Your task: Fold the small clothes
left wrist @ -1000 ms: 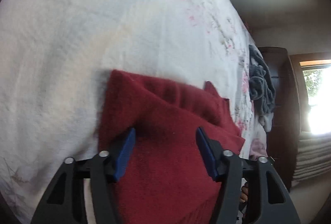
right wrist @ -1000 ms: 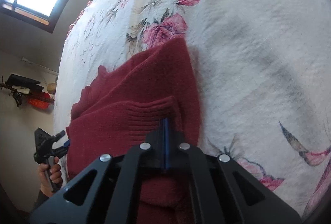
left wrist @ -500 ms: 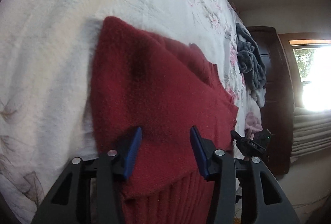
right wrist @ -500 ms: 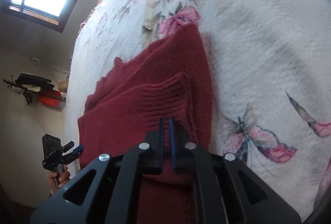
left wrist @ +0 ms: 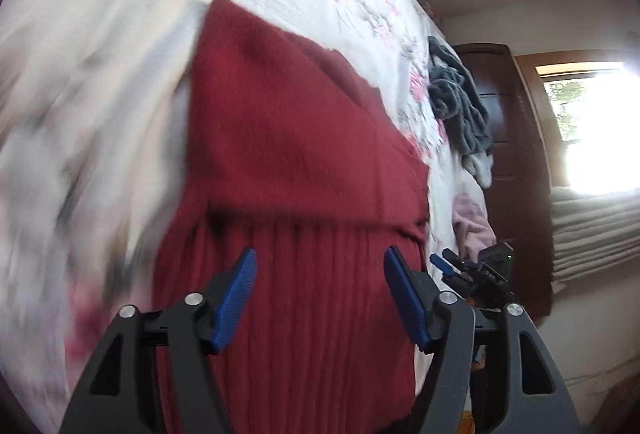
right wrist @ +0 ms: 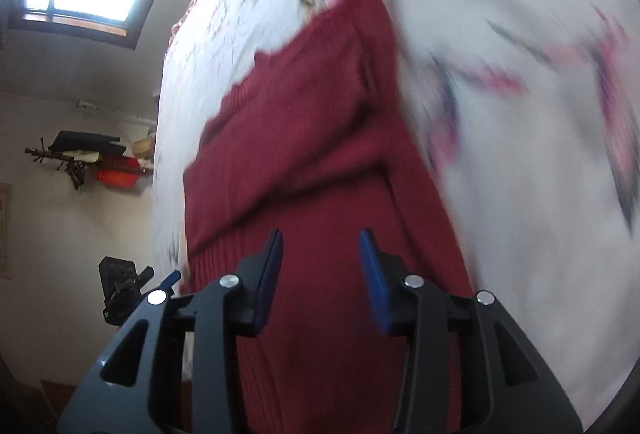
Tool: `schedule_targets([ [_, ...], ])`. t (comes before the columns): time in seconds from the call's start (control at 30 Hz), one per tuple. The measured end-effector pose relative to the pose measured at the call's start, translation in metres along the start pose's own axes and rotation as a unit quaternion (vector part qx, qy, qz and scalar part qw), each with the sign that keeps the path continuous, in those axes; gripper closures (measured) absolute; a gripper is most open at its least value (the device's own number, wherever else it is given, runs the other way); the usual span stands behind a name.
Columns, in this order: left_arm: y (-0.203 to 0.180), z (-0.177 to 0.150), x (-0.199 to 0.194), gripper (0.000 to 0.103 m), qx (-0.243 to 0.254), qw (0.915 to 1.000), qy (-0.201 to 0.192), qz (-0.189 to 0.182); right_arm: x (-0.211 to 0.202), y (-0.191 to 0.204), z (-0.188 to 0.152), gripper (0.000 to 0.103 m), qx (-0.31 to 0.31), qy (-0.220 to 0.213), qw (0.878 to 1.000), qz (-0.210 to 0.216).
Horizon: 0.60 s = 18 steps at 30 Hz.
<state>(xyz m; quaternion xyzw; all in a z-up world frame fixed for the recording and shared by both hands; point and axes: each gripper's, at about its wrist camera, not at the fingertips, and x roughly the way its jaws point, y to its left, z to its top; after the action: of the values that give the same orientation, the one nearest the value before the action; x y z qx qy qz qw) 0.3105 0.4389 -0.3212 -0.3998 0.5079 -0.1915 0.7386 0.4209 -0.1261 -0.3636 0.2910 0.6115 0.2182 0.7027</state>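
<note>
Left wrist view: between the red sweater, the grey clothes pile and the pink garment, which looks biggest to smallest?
1. Red sweater, by far, though it lies nearest the camera.
2. Grey clothes pile.
3. Pink garment, partly hidden, so its rank is unsure.

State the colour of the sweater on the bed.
Dark red sweater; clearest in the left wrist view.

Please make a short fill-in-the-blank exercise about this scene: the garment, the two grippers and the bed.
1. The knitted garment on the bed is dark ____ in colour.
2. The jaws of the left gripper stand ____, with nothing held between them.
3. The right gripper is also ____.
4. The white bedspread has a printed ____ pattern in pink.

Missing words: red; open; open; flower
</note>
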Motion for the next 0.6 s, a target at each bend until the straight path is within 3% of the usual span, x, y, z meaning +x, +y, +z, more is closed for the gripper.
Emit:
schedule_targets([
  [0.13,0.017,-0.086,-0.048,0.033,-0.011,0.9996,0.009,0.023,-0.048,-0.034,-0.081,0.058,0.017,0.041,0.999,-0.009],
  [0.23,0.03,-0.143,-0.062,0.032,-0.031,0.998,0.039,0.039,-0.078,-0.046,-0.134,0.044,0.033,0.063,0.997,0.003],
  [0.3,0.042,-0.171,-0.068,0.032,-0.04,0.9958,0.054,0.063,-0.087,-0.051,-0.165,0.042,0.034,0.085,0.996,-0.015],
  [0.47,0.051,-0.2,-0.082,0.031,-0.056,0.9963,0.047,0.045,-0.093,-0.058,-0.192,0.042,0.038,0.095,0.994,-0.045],
  [0.6,0.069,-0.213,-0.082,0.027,-0.084,0.9948,0.05,0.028,-0.073,-0.061,-0.205,0.042,0.045,0.11,0.991,-0.06],
])
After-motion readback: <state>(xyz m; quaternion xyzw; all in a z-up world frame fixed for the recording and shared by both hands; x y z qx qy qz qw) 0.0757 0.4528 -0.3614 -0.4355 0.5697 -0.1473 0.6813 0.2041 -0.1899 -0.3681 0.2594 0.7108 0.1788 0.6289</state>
